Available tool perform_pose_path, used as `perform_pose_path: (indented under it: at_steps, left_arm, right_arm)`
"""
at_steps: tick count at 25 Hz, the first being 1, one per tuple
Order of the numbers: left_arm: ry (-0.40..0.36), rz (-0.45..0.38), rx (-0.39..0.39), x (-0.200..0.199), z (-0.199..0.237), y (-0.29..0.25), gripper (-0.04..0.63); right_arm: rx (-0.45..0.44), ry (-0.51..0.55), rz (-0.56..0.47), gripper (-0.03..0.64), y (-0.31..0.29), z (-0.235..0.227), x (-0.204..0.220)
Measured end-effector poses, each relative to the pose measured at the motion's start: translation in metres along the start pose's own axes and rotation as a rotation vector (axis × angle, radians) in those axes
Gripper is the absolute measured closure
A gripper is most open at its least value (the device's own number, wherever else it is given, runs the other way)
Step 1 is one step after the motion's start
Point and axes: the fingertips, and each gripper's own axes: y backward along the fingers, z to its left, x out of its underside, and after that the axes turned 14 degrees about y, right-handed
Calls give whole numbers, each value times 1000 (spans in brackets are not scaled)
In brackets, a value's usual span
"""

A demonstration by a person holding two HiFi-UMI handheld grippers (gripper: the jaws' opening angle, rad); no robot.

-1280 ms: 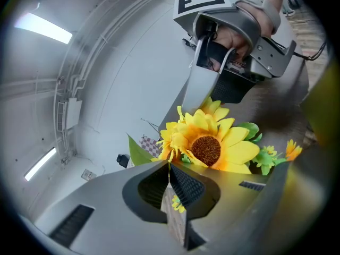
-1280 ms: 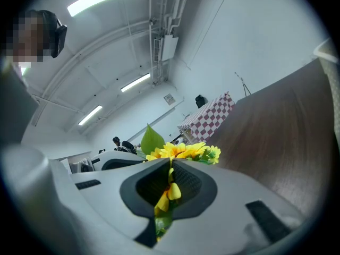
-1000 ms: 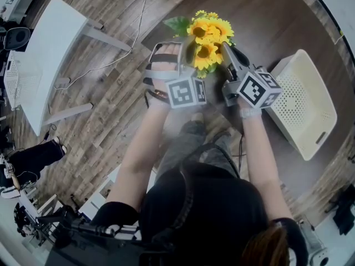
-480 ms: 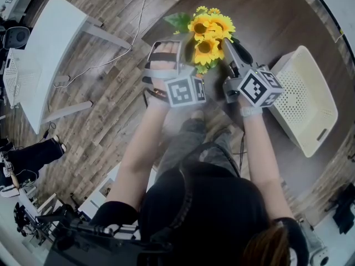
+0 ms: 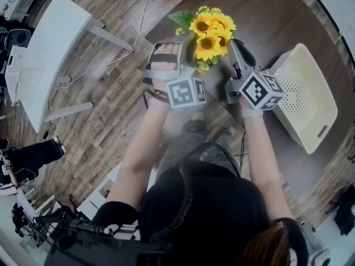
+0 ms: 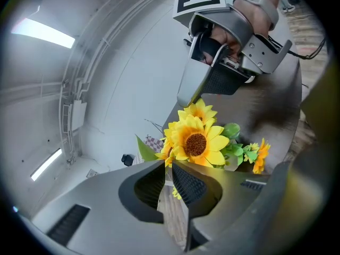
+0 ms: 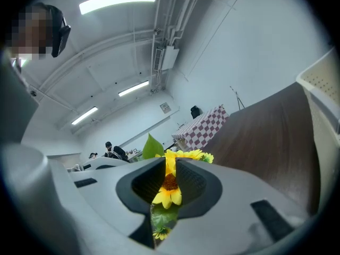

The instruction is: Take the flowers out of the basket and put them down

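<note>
A bunch of yellow sunflowers (image 5: 211, 31) with green leaves is held up over the near edge of the dark brown table (image 5: 266, 10), outside the basket. My right gripper (image 5: 236, 46) comes in from the right. In the right gripper view a flower head (image 7: 169, 187) fills the narrow gap of the right gripper (image 7: 170, 166); its jaws have just been closing and press on it. My left gripper (image 5: 190, 57) is at the bunch's left. Its jaws have just opened. In the left gripper view the left gripper (image 6: 166, 166) shows only floor through its slim gap, with the sunflowers (image 6: 195, 142) beyond.
The white perforated basket (image 5: 305, 101) lies on the table to the right, and its rim (image 7: 324, 105) shows at the right gripper view's edge. A white desk (image 5: 50, 54) and a cable (image 5: 138, 26) are on the wooden floor at the left.
The bunch has shifted slightly up and to the right in the head view, and the right gripper has followed it. The left hand has stayed put.
</note>
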Motion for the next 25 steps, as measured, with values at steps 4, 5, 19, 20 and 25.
perform_pose_path:
  at_steps: [4,5,19,20,25]
  left_arm:
    - [-3,-9,-7,-4,0,9,548]
    - [0,-12,-7,-5,-1,11,551]
    - [-16,-64,9,-33,-24,43,589]
    - [-20,-67,11,-36,-27,45,589]
    - [-29,-84,23,-45,-35,52,589]
  right_arm:
    - [3,19,-19,572,7,7,-4]
    - [3,20,-25,602,10,8,-5]
    - [-133,85,-13,615,46,47,0]
    - [-140,87,-12,615,49,49,1]
    - [-165,118,6,615,57,59,6]
